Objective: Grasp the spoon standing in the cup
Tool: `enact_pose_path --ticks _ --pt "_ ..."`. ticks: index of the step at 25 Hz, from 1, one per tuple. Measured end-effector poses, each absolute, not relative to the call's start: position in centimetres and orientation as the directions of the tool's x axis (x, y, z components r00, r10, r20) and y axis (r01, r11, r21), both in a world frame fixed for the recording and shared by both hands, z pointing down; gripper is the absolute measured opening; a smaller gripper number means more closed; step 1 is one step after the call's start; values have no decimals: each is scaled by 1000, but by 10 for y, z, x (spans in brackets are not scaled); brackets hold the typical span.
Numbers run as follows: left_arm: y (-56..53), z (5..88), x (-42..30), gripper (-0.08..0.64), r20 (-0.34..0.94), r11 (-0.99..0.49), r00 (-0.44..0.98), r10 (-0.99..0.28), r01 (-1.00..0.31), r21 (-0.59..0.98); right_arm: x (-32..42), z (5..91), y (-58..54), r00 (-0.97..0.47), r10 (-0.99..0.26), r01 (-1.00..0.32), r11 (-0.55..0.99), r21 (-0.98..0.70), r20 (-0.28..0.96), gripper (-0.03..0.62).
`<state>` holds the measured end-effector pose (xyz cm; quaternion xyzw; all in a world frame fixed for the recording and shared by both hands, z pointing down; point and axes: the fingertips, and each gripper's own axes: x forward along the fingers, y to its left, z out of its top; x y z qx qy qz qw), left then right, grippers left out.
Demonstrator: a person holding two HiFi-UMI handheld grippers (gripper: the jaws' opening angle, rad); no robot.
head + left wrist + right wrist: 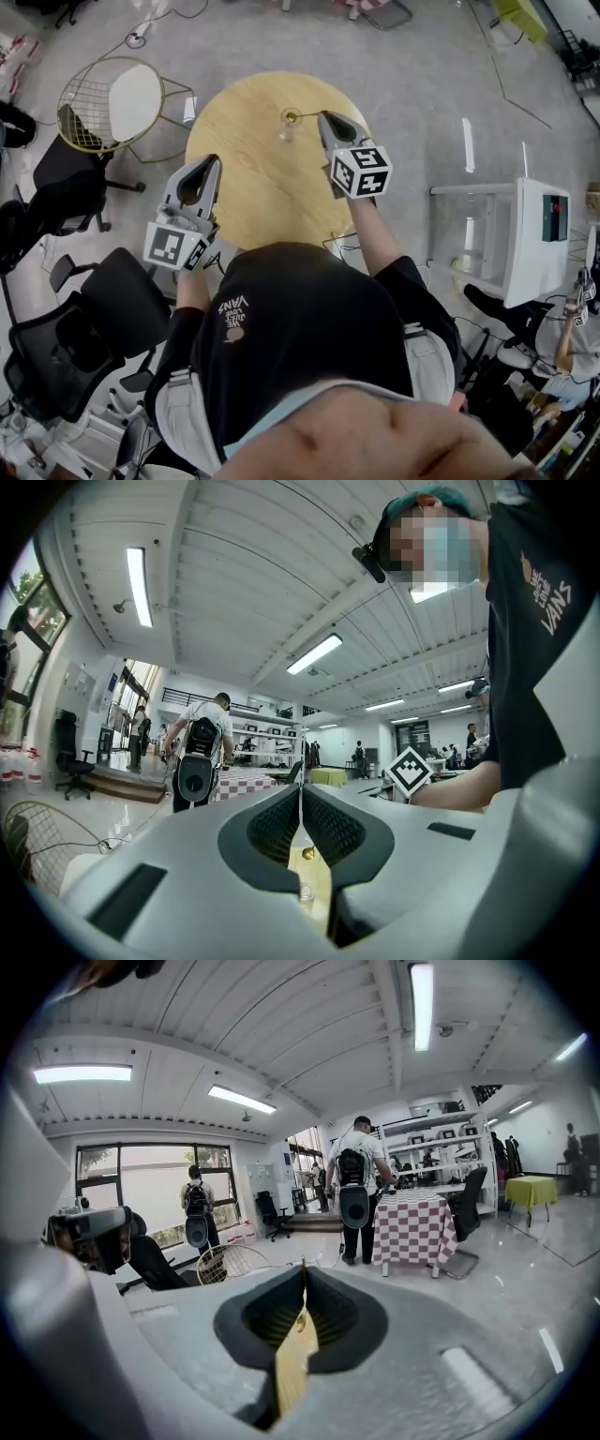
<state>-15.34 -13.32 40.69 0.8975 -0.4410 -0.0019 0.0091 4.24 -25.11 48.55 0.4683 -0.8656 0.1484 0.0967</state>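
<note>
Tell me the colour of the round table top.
The table top is light yellowish wood; it shows best in the head view.

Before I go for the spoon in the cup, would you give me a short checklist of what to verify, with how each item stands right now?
1. Standing upright: ok; the cup stands on the round table.
2. Target in place: ok; the spoon shows above the cup's rim.
3. Reach: ok; the right gripper has its tip close beside the cup.
4. Opening: not ok; the right gripper's fingers meet at the tips, with nothing between them.
5. Other side clear: ok; the left gripper is shut, empty and apart from the cup.
</note>
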Motion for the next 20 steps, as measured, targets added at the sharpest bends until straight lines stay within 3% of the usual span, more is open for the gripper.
enact_pose_path --ticks 20 --pt "-136 404 -134 9 -18 -614 614 -789 -789 23 64 444 -221 -584 -784 -810 545 -214 211 2"
